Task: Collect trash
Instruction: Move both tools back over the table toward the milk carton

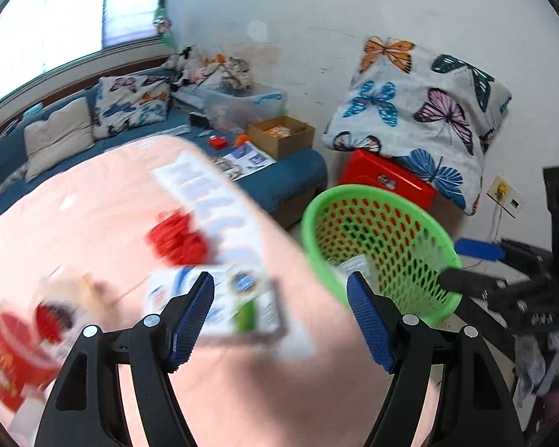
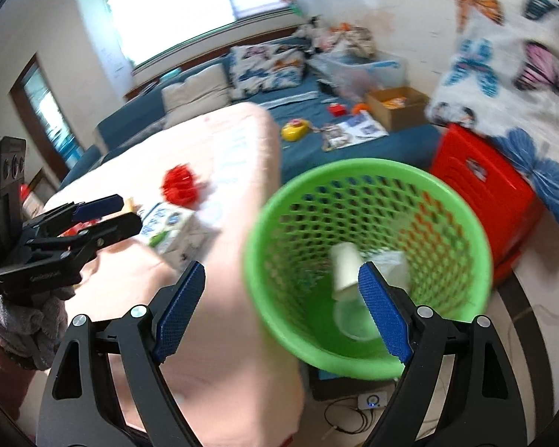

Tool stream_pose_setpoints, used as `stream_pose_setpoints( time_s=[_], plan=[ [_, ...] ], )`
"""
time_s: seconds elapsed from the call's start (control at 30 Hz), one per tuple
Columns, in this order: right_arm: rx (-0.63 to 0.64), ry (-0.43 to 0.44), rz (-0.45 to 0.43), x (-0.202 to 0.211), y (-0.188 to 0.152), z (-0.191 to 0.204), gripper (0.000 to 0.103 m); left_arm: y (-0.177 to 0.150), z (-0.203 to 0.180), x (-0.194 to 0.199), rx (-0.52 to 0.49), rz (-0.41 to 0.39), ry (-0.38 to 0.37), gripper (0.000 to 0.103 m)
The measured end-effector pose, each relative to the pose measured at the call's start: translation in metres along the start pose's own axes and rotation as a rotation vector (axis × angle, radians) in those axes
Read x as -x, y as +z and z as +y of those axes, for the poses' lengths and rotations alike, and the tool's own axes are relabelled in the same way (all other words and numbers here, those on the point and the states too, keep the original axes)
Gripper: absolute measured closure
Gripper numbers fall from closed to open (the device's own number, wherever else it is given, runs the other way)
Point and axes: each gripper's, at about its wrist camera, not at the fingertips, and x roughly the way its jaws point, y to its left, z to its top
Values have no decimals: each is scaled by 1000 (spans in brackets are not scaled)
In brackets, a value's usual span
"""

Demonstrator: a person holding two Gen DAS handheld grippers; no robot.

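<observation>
Two hand-held claws hang over a worktop draped in a pale pink cloth, and both pictures are smeared with motion blur. The left claw stands wide apart, its blue pads clear of everything, with nothing between them. Just ahead of it on the pink cloth lies a white carton with blue and green print, and beyond that a red crumpled piece beside a long white wrapper with blue lettering. Off at the lower left edge sits a red cup, too blurred to read.

The right claw is likewise spread wide and grips nothing. It hovers above the mouth of a green mesh basket standing just beside the worktop's right edge. Inside the basket I see a white paper cup, some crumpled clear plastic and a clear lid near the bottom.

From the right side, the left claw shows again, held by a hand in a grey glove with a maroon sleeve, close to the carton. Behind the basket stands a red plastic stool under a butterfly-print pillow, and a blue bed strewn with oddments.
</observation>
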Motion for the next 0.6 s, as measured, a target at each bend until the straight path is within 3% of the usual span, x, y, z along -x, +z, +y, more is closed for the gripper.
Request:
stream_pose_setpoints(
  time_s=[0.33,0.6],
  plan=[
    [268,128,85,-50,23,77,19,-53,76,67,104,5,99,32],
    [454,186,146,-88,36,128,19,-86,114,101,162,26,177,32]
  ],
)
